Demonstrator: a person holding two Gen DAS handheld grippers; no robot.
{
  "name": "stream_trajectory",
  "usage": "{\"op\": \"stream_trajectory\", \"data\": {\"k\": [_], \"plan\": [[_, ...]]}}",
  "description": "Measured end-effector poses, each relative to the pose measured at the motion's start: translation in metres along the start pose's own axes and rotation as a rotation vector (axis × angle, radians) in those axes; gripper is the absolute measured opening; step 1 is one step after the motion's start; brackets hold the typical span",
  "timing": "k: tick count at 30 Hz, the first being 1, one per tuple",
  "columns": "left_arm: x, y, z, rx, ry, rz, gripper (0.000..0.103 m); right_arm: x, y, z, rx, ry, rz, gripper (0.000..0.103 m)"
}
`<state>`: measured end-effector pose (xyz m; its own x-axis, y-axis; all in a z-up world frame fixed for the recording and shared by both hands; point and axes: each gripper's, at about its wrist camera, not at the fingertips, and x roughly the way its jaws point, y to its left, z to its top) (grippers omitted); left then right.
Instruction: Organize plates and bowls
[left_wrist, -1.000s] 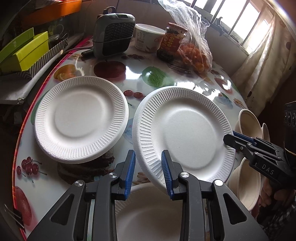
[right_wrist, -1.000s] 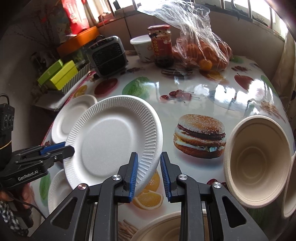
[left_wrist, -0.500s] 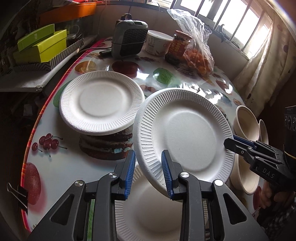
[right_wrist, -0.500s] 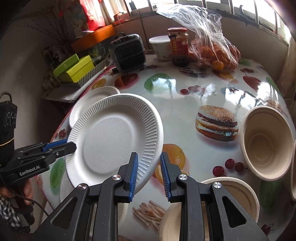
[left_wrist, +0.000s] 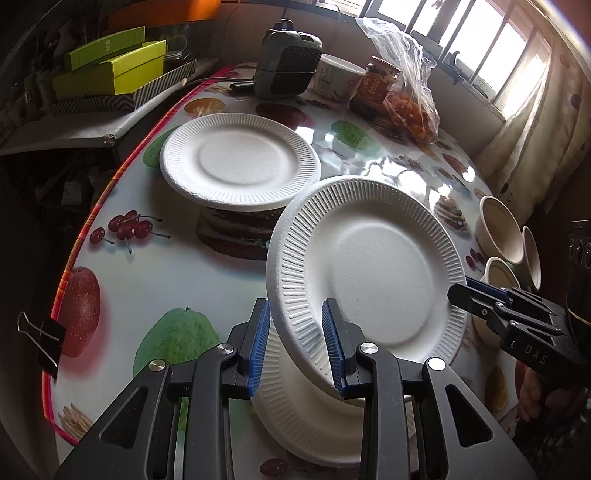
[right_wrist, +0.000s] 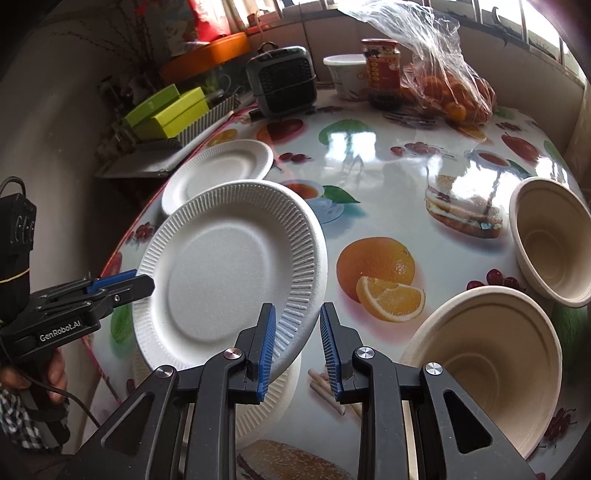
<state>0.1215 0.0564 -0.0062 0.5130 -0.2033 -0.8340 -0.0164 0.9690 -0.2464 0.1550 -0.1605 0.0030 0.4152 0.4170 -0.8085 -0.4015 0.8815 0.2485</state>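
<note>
Above lower plate (left_wrist: 295, 417): tilted white plate (left_wrist: 373, 273), rim pinched by left gripper (left_wrist: 297, 345) and right gripper (right_wrist: 297, 349), likely for stacking.

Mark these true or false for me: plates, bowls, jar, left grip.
1. The held plate is tilted above a lower plate. True.
2. The far plate lies flat. True.
3. The bowls are nested in one pile. False: the near bowl and far bowl sit side by side.
4. The jar lies on its side. False: it is upright beside the bag.
5. The held plate's rim is between the left gripper fingers. True.
</note>
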Motion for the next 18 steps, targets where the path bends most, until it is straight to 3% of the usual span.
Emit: {"op": "stream_trajectory", "data": {"k": [18], "plan": [[-0.007,0.008,-0.036,-0.003,0.02,0.012,0.03,-0.001,0.018,-0.034,-0.005,0.028,0.008,0.024]]}}
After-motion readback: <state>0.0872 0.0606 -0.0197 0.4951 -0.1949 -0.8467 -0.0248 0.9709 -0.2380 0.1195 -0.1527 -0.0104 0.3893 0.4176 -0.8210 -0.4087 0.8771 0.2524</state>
